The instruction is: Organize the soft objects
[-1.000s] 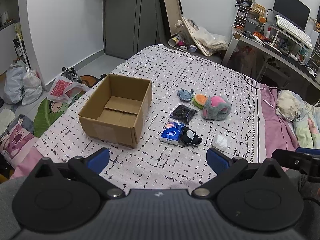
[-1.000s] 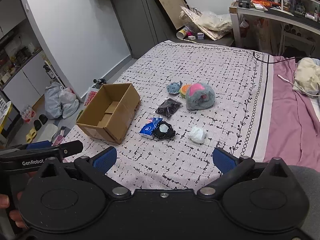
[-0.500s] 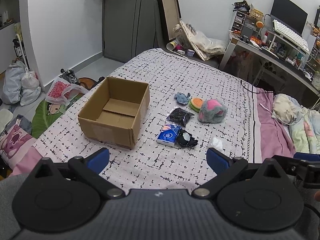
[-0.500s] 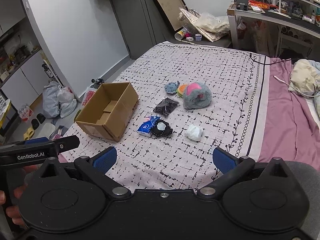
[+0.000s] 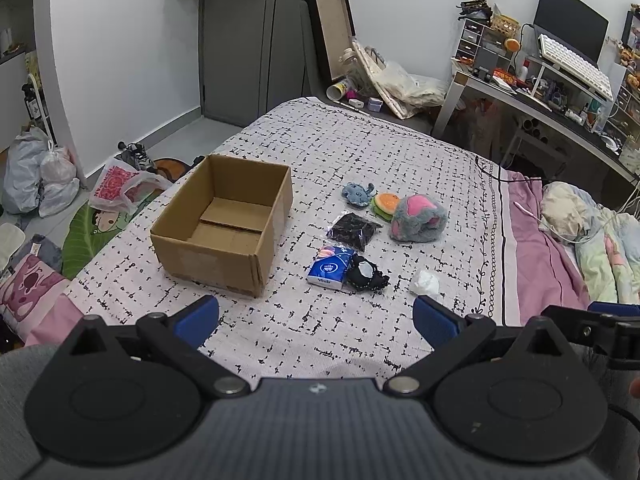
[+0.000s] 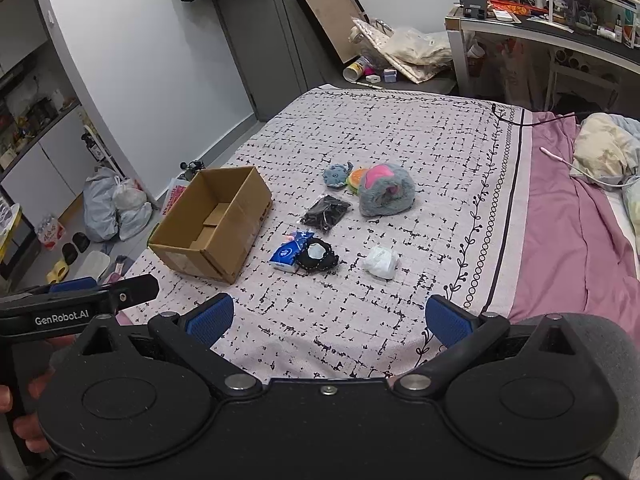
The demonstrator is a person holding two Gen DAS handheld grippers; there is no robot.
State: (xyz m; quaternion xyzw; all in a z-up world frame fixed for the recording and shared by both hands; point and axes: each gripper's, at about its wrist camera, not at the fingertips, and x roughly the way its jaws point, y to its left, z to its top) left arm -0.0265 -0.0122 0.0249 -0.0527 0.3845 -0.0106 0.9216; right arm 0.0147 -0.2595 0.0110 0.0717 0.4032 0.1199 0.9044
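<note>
1. Grippers first: the left gripper (image 5: 316, 318) hangs above the near edge of the bed (image 5: 360, 152), its blue pads spread wide apart with nothing between them.
2. Likewise the right gripper (image 6: 326, 318) is spread wide and holds nothing, also over the near edge of the bed and well apart from the items.
3. On the left of the patterned bedspread sits an open cardboard box (image 5: 224, 222), upright, with only its bottom flaps visible inside.
4. Just right of the box lie the soft items in a loose cluster. Nearest the grippers are a blue tissue pack (image 5: 330, 266) and a black pouch (image 5: 366, 274), touching each other.
5. A white crumpled item (image 5: 426, 283) lies apart to the right of those two.
6. Behind the tissue pack is a black bag (image 5: 353, 230) in clear wrap.
7. Farther back, a grey and pink plush (image 5: 418, 218) sits touching an orange and green plush (image 5: 385, 205), with a small blue plush (image 5: 358, 193) just beside that one.
8. From the right wrist view the same layout shows: box (image 6: 212, 222) at left, grey and pink plush (image 6: 384, 194) at the far side, white item (image 6: 382, 262) at right.
9. At the far right of the room stands a cluttered desk (image 5: 552, 112).
</note>
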